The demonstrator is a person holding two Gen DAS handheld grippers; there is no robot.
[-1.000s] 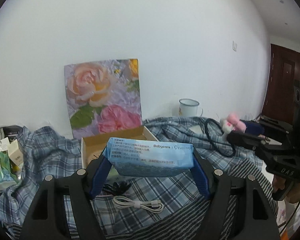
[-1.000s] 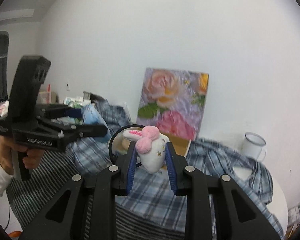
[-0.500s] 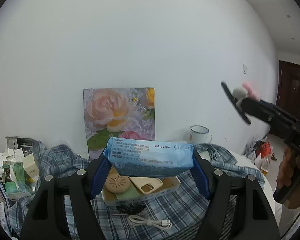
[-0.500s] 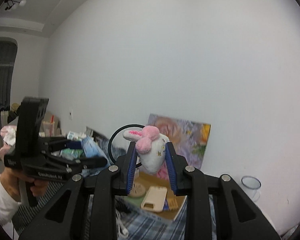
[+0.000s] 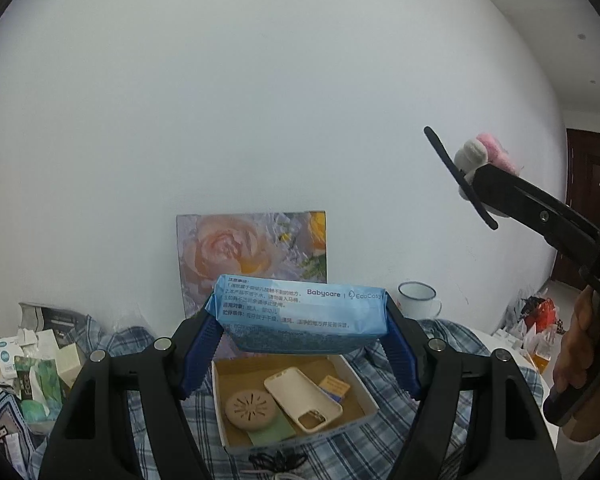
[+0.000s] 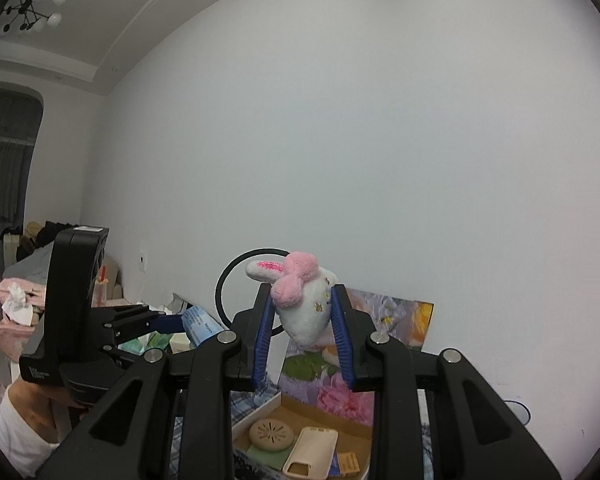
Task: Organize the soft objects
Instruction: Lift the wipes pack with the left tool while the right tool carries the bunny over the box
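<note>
My left gripper (image 5: 301, 336) is shut on a blue Babycare wipes pack (image 5: 300, 312) and holds it in the air above the cardboard box (image 5: 363, 390). The pack also shows in the right wrist view (image 6: 200, 324). My right gripper (image 6: 303, 320) is shut on a white plush bunny with a pink bow (image 6: 303, 304) on a black headband (image 6: 224, 280), held high in front of the wall. The bunny also shows in the left wrist view (image 5: 479, 152), up at the right.
The box holds a beige phone case (image 5: 301, 398), a round beige disc (image 5: 250, 410) and a small orange card (image 5: 333, 386). A floral painting (image 5: 252, 248) leans on the wall behind it. A white mug (image 5: 417, 300) stands right; small cartons (image 5: 28, 364) lie left on the plaid cloth (image 5: 451, 332).
Both grippers have risen, each keeping its load. The table and box have dropped lower in both views, and the box's contents now show.
</note>
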